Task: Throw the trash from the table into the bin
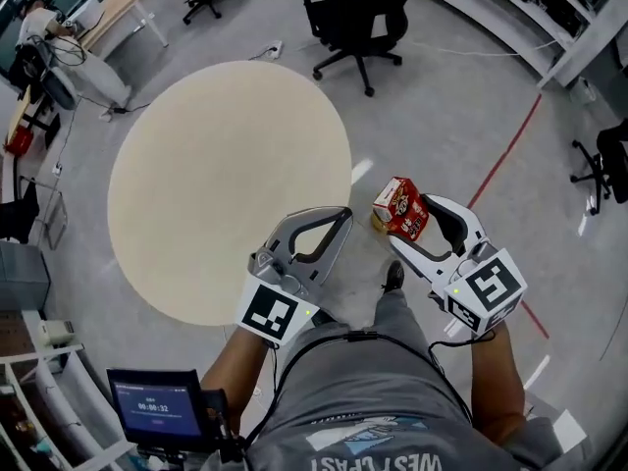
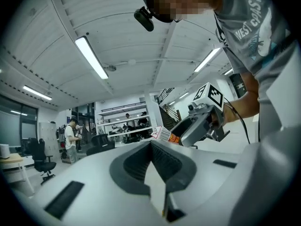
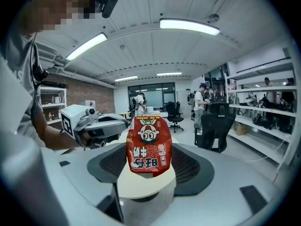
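Office chair (image 1: pixel 358 23) stands beyond round table (image 1: pixel 226 184); right gripper (image 1: pixel 412 220) clamps red packet (image 1: pixel 397 204).

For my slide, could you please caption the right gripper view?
Right gripper holds a red snack packet between its fingers.

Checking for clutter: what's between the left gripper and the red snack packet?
Only bare grey floor lies between left gripper and red snack packet, per the head view.

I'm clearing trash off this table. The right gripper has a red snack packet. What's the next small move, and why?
Probably turn away from the table with the red snack packet in the right gripper and look for the bin: the table looks bare, the left gripper is shut and empty, and no bin is in view.
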### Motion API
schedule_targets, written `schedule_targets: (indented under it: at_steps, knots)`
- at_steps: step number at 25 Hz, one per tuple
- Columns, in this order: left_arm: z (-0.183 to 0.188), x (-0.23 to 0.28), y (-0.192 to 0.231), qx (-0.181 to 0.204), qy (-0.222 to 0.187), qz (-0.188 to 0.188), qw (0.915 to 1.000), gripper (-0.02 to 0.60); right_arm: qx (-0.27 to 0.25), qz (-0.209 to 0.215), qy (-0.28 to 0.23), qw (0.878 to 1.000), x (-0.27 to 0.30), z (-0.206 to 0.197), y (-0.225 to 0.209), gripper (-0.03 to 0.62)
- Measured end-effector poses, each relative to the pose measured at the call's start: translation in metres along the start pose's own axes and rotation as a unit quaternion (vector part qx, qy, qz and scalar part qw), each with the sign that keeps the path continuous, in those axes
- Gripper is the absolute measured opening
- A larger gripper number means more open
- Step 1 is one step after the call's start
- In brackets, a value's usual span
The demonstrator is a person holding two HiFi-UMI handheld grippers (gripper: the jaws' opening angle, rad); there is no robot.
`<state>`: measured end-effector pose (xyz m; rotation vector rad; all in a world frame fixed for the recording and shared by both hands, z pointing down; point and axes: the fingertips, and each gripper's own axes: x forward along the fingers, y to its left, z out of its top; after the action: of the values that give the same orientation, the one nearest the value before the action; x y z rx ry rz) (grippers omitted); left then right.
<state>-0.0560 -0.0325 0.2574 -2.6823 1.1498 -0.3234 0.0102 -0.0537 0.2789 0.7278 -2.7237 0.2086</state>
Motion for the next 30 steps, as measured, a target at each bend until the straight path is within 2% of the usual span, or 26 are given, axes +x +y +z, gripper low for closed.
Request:
schedule_targets:
  at_steps: [3, 7, 10, 18, 23, 28, 30]
  knots:
    - [-0.021, 0.043, -0.016, -0.004, 0.01, -0.031, 0.9994, 0.041, 0.025, -0.011, 0.015, 1.0, -0.006, -0.032, -0.031, 0.307]
    - [-0.058, 0.16, -0.047, -0.018, 0.029, -0.065, 0.9973, 0.041, 0.064, -0.022, 0.034, 0.997, -0.029, -0.093, -0.126, 0.307]
    - [-0.098, 0.216, -0.057, -0.028, 0.043, -0.078, 0.9956, 0.041, 0.087, -0.027, 0.047, 0.995, -0.024, -0.139, -0.171, 0.307]
    - [-0.197, 0.262, -0.082, -0.055, 0.071, -0.101, 0.9909, 0.041, 0.139, -0.037, 0.081, 0.986, 0.006, -0.244, -0.204, 0.307]
    - [-0.255, 0.296, -0.09, -0.092, 0.088, -0.103, 0.9865, 0.041, 0.167, -0.04, 0.104, 0.98, 0.023, -0.3, -0.236, 0.307]
    - [-0.36, 0.352, -0.102, -0.131, 0.108, -0.091, 0.9812, 0.041, 0.191, -0.033, 0.128, 0.973, 0.065, -0.407, -0.283, 0.307]
    - [-0.392, 0.368, -0.106, -0.143, 0.117, -0.088, 0.9788, 0.041, 0.199, -0.031, 0.134, 0.97, 0.078, -0.438, -0.298, 0.307]
